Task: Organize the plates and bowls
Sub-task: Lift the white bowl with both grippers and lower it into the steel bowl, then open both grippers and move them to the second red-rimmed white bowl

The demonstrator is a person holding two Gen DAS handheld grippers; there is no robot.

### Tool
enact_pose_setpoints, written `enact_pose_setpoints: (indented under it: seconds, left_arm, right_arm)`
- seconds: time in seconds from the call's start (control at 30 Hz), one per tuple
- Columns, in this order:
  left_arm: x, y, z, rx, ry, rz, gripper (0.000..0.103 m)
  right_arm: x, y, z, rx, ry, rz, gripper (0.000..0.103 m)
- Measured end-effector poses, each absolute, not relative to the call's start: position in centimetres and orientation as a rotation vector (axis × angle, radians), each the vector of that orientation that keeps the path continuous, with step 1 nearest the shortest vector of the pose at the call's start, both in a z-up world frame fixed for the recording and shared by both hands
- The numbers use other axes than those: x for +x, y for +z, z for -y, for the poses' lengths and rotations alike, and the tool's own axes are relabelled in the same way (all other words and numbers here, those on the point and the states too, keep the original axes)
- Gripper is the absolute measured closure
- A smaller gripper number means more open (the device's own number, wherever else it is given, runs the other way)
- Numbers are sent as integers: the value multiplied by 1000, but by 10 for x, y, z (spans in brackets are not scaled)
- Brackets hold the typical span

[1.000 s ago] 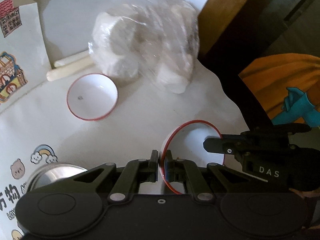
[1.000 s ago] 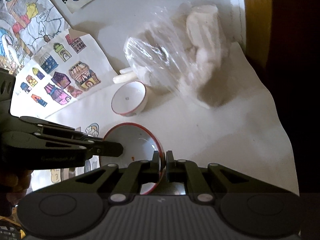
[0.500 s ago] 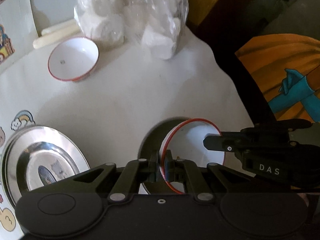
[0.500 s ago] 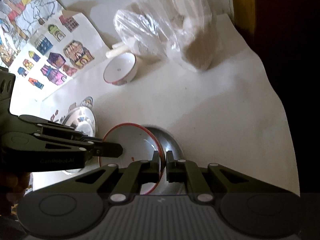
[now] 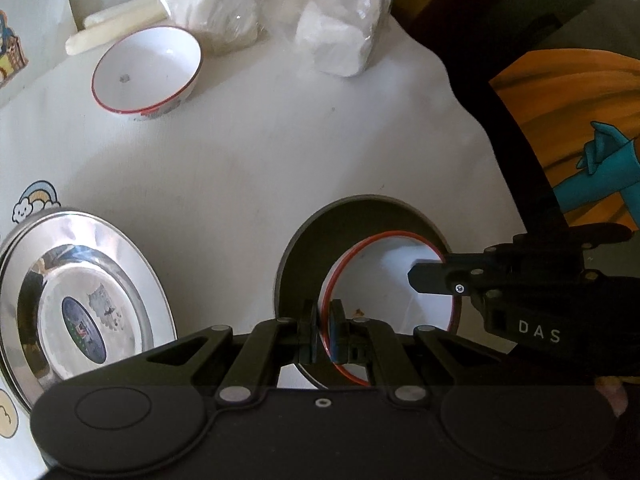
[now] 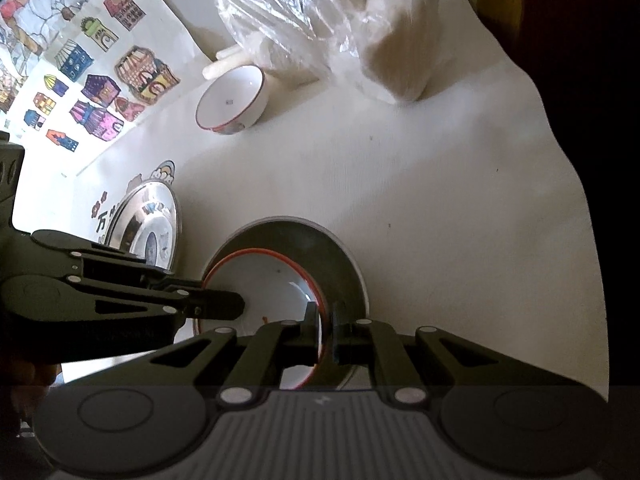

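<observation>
The red-rimmed bowl (image 5: 384, 280) sits inside the rim of a dark grey plate (image 5: 320, 236), near the table's right edge, and whether its base is down on the plate I can't tell. Both tools are on it at once. The left hand-held gripper (image 5: 324, 326) is clenched on the bowl's near-left rim, one finger outside the wall and one inside. The right hand-held gripper (image 6: 326, 322) is clamped the same way on the opposite side of the rim; in the left wrist view it reaches in from the right, its black frame lettered "DAS". A small brownish speck lies on the bowl's white inside, close to the left gripper's fingers.

Moving outward: to the left of the grey plate, near the table's left side, lies a shiny steel plate (image 5: 80, 304) with a dark printed patch in its middle, sitting partly on cartoon stickers. Toward the far edge stands a second red-rimmed bowl (image 5: 148, 72), upright, apart from both plates. Just behind it rest pale rolled sticks (image 5: 116, 28), and beside those a clear plastic bag (image 5: 280, 4) stuffed with white lumps. A sheet of coloured house drawings (image 6: 100, 80) lies at the far left corner. Off the right edge, an orange and blue picture (image 5: 580, 140) shows below the table
</observation>
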State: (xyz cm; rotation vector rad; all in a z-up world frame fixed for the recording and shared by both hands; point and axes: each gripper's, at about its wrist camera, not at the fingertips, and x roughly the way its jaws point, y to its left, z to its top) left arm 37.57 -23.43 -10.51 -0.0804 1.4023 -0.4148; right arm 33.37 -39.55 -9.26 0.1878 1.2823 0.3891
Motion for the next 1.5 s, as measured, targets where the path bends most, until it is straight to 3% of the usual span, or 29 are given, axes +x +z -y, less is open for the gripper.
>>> enact_pose_setpoints:
  seconds: [0.7,1.0,1.17,1.3,1.5]
  left_arm:
    - [374,-114,233,-103,-373,-1419,98]
    - [372,-111,225,-118,-372,-1408,93]
    - [370,-102,216,-161,-383,-1377,88]
    - [371,-90,206,-206,-392,-1338,79]
    - [371,-75,187,-260,-370,-1268,51]
  right_arm:
    - [341,-100,396,194,380,-1288,93]
    - [339,-99,395,190,371,-1276,90]
    - [335,-94,393,178,376,-1262,80]
    - [332,-87,394,188,378,-1244,73]
    - [332,-72,396,193,366,-1196,57]
